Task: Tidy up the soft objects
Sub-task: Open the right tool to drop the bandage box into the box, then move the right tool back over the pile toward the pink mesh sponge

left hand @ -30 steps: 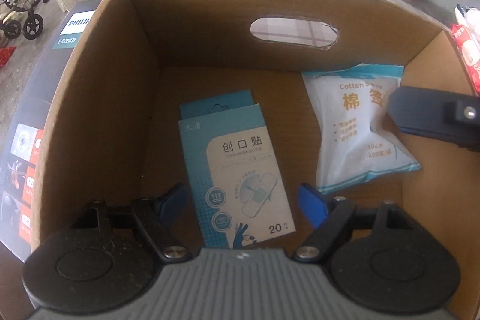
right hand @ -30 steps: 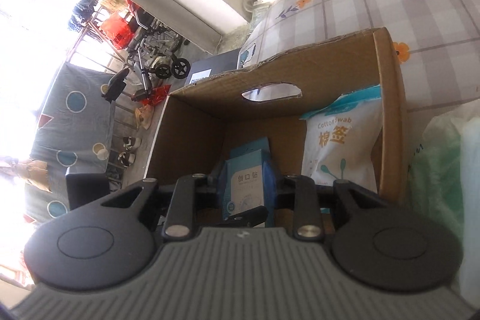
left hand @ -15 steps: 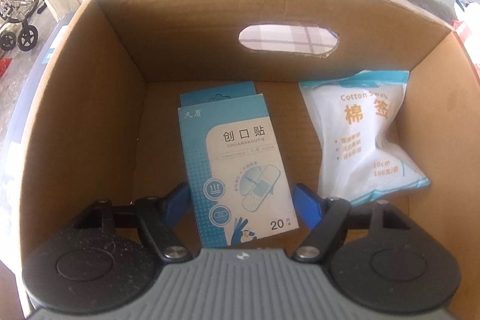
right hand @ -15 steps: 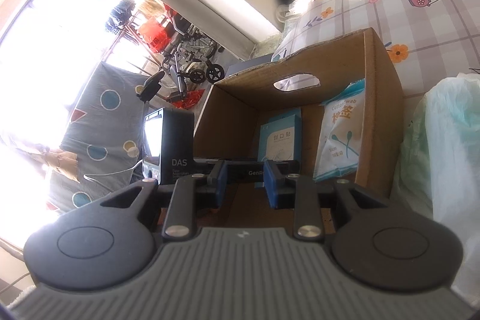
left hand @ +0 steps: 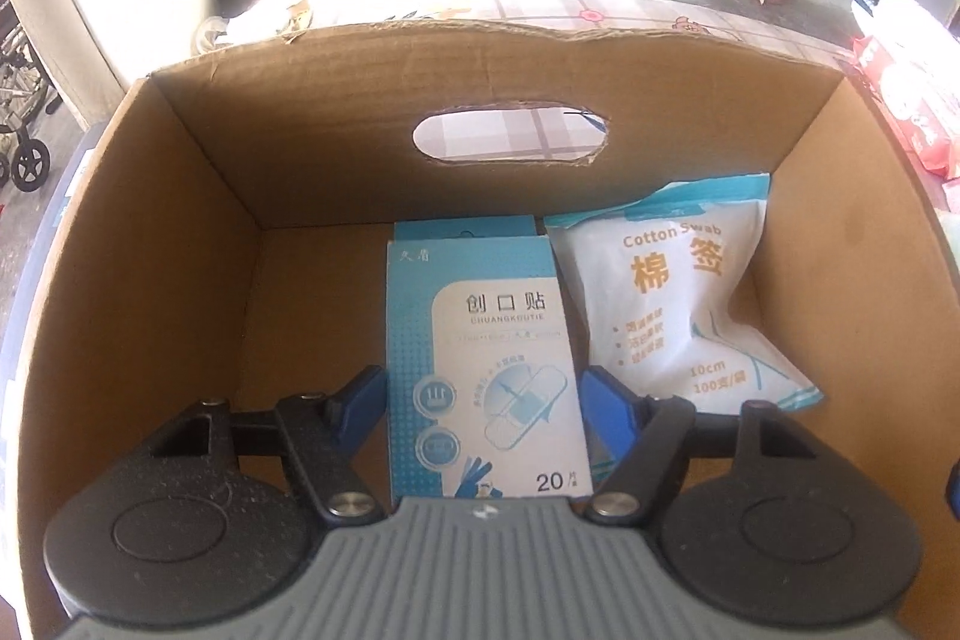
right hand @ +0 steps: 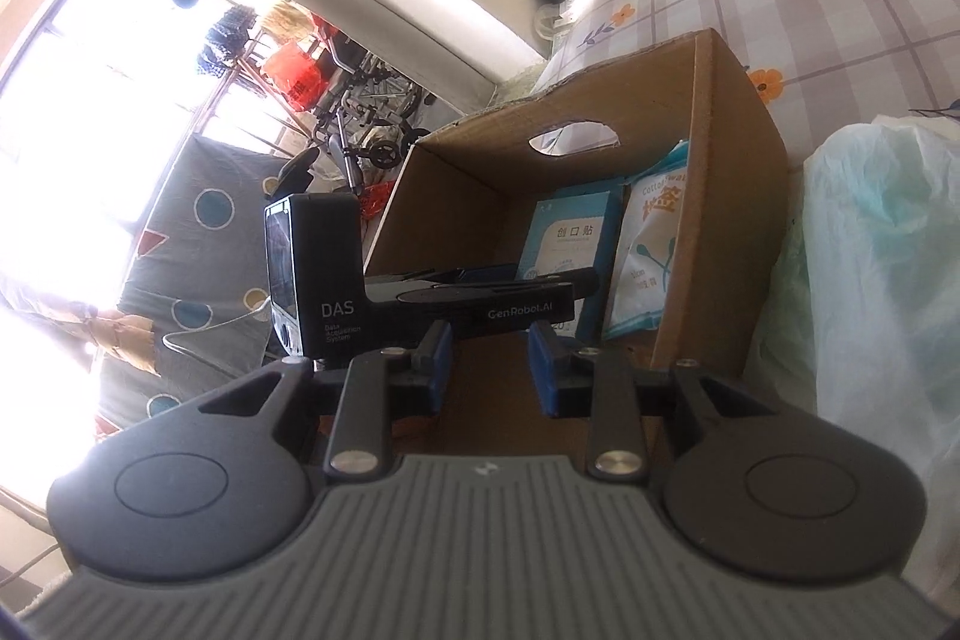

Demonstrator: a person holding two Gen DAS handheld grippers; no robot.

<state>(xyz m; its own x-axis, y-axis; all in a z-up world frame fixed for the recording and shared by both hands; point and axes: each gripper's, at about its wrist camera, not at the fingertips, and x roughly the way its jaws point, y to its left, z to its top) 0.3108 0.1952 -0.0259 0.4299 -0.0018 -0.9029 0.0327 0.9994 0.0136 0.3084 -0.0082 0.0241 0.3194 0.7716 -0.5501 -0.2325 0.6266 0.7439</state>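
A cardboard box (left hand: 180, 232) with a handle hole holds a blue plaster box (left hand: 480, 340) and a white cotton swab bag (left hand: 678, 304) side by side on its floor. My left gripper (left hand: 483, 406) is open at the box's near rim, its fingers on either side of the plaster box, which lies below them. In the right wrist view the same cardboard box (right hand: 738, 220), plaster box (right hand: 570, 232) and swab bag (right hand: 651, 256) show. My right gripper (right hand: 489, 364) is open and empty, outside the box behind the left gripper's body (right hand: 336, 280).
A pale green plastic bag (right hand: 870, 292) lies right of the box on a checked tablecloth (right hand: 840, 28). Red packets (left hand: 906, 112) sit at the far right. A dark Philips carton edge (left hand: 36, 250) is left of the box. Wheelchairs and a window stand beyond.
The right gripper has pulled back out of the box and opened a little. The left gripper has shifted so the plaster box lies between its fingers, with the view tilted up.
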